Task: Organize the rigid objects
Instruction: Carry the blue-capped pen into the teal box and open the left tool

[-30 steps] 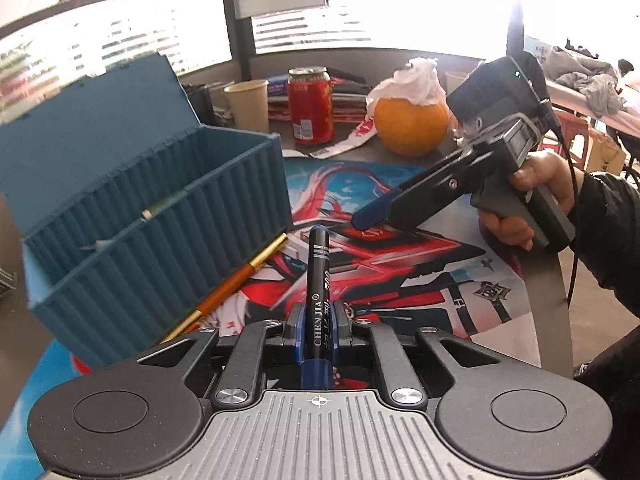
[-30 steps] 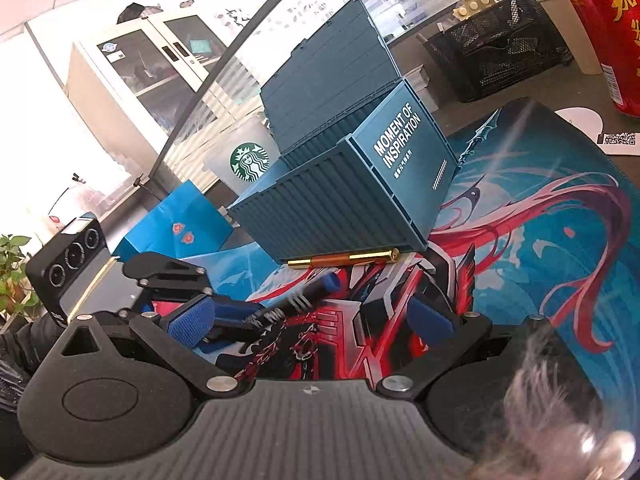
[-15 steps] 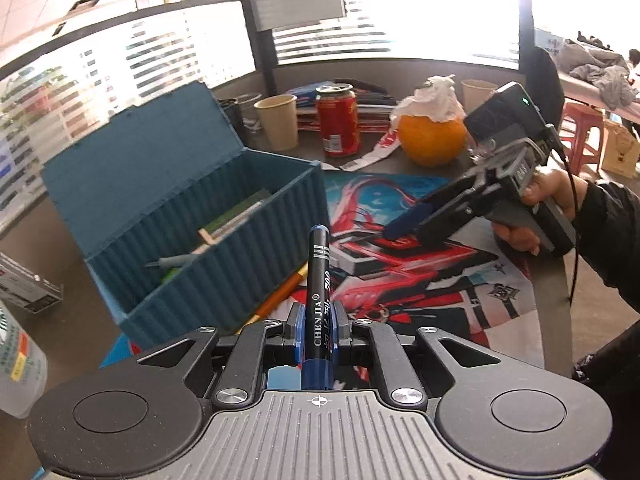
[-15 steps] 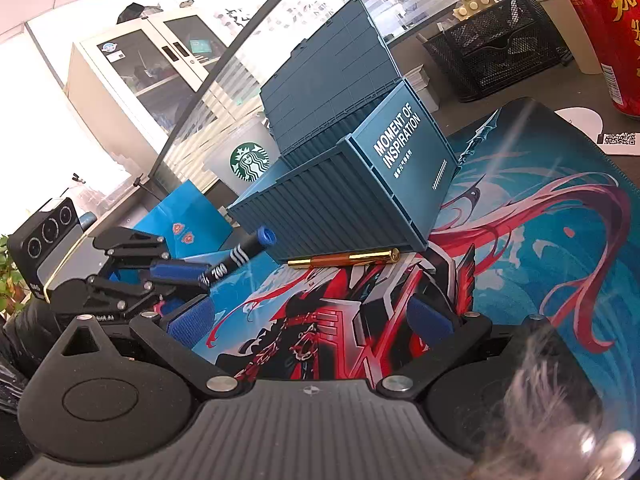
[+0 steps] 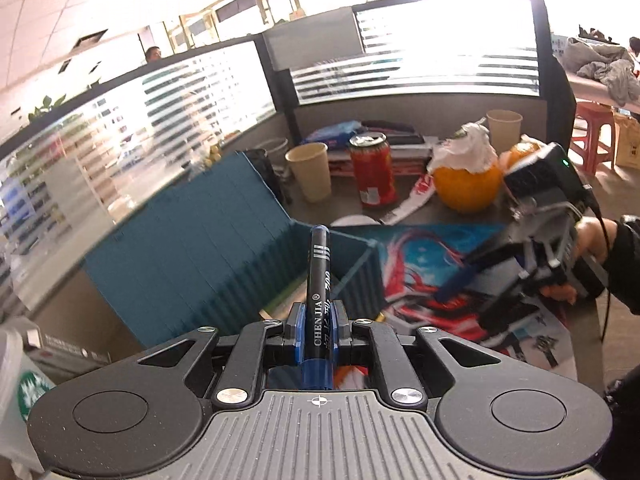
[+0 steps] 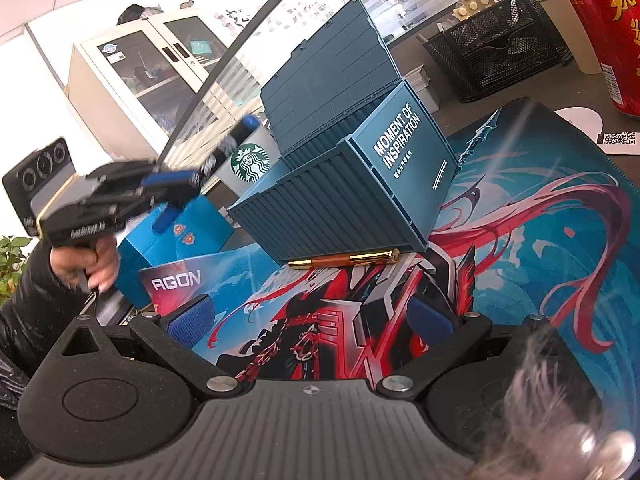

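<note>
My left gripper (image 5: 318, 322) is shut on a black marker with a blue cap (image 5: 319, 268), which points forward over the open teal container box (image 5: 208, 268). In the right wrist view the same left gripper (image 6: 176, 184) hangs in the air to the left of the box (image 6: 340, 208), with the marker (image 6: 230, 146) sticking up and to the right. A gold pen (image 6: 344, 259) lies on the mat against the box's front wall. My right gripper (image 6: 310, 318) stands open low over the mat with nothing between its blue pads.
Behind the box stand a paper cup (image 5: 310, 172), a red can (image 5: 372, 172) and an orange topped with tissue (image 5: 466, 184). A black mesh organiser (image 6: 500, 56) and a Starbucks cup (image 6: 250, 162) flank the box. The printed desk mat (image 6: 520, 240) covers the desk.
The left gripper has risen with the marker from near the mat to above the box's level. The right gripper has stayed where it was.
</note>
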`<state>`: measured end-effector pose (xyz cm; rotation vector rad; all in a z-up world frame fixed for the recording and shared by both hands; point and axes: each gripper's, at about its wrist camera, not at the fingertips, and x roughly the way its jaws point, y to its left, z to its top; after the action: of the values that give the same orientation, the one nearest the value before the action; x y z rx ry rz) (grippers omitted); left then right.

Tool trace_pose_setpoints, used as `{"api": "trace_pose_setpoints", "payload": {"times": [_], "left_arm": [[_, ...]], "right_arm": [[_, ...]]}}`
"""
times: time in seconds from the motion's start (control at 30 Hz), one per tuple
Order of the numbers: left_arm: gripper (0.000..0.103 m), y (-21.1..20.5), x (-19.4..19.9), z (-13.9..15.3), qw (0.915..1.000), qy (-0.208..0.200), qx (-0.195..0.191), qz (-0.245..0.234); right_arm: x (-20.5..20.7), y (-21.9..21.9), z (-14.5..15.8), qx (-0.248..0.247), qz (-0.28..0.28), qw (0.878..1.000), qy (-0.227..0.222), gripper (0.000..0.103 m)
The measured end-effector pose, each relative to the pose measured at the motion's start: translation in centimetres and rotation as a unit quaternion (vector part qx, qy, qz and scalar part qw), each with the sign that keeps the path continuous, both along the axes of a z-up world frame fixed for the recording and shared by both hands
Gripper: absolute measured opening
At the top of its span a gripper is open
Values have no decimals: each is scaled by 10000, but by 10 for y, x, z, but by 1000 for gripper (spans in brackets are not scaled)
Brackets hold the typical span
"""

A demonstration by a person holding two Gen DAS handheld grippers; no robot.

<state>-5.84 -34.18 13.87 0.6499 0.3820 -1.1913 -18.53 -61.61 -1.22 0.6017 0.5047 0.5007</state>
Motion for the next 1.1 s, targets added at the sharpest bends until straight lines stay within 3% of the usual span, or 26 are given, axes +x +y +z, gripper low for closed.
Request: {"api": "trace_pose_setpoints", "payload": {"times": [0.47, 1.1], "left_arm": [[11, -29, 42, -10, 9995, -101, 294, 46], [11, -59, 84, -44, 9975, 296, 628, -92]], "right_arm": [[1, 0, 0, -9, 3, 10000, 3, 103], [1, 0, 0, -11, 3, 10000, 5, 103]]}}
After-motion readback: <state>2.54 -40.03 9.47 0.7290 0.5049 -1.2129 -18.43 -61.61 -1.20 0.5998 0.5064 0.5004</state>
